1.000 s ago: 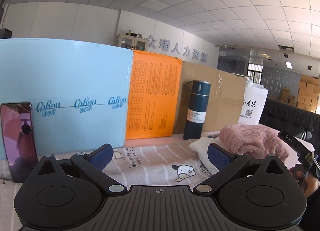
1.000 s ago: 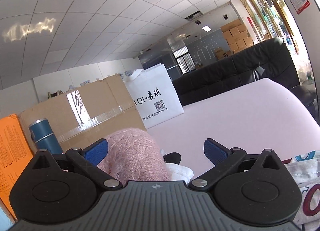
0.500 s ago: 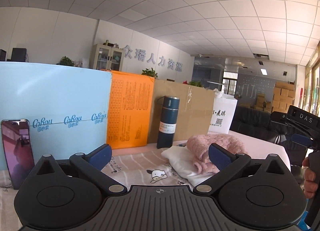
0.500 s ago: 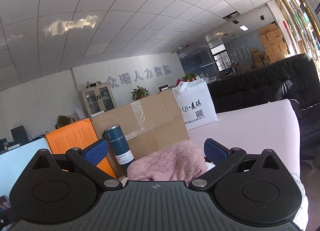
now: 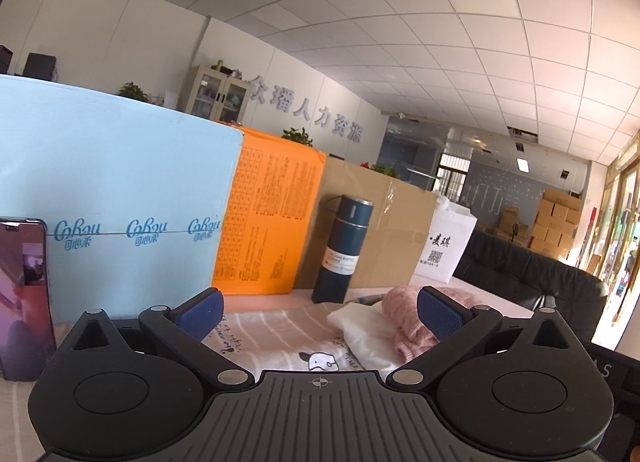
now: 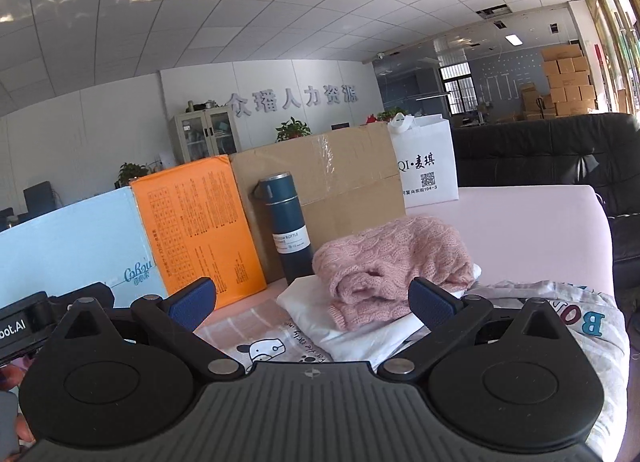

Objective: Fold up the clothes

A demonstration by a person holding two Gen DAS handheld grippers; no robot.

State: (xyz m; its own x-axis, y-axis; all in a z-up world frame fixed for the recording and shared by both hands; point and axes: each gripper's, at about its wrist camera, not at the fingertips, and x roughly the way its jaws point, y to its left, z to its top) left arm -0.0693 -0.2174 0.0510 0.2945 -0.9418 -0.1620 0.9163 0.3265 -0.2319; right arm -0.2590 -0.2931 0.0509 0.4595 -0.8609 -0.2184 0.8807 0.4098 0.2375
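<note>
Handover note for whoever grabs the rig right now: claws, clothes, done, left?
Left claw: open, empty, held above the table.
Right claw: open, empty, also raised.
Pink knit sweater sits folded on a folded white garment, in front of the blue bottle.
Striped cow-print garment lies spread beside that stack, nearer the claws; a grey printed garment lies loose to the right.
Done: the pink and white pieces look folded and stacked.
Left: probably fold the cow-print and grey pieces.

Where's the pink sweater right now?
The pink sweater lies folded on a white garment, right of the blue bottle and before the cardboard box; in the left view it sits centre-right.
</note>
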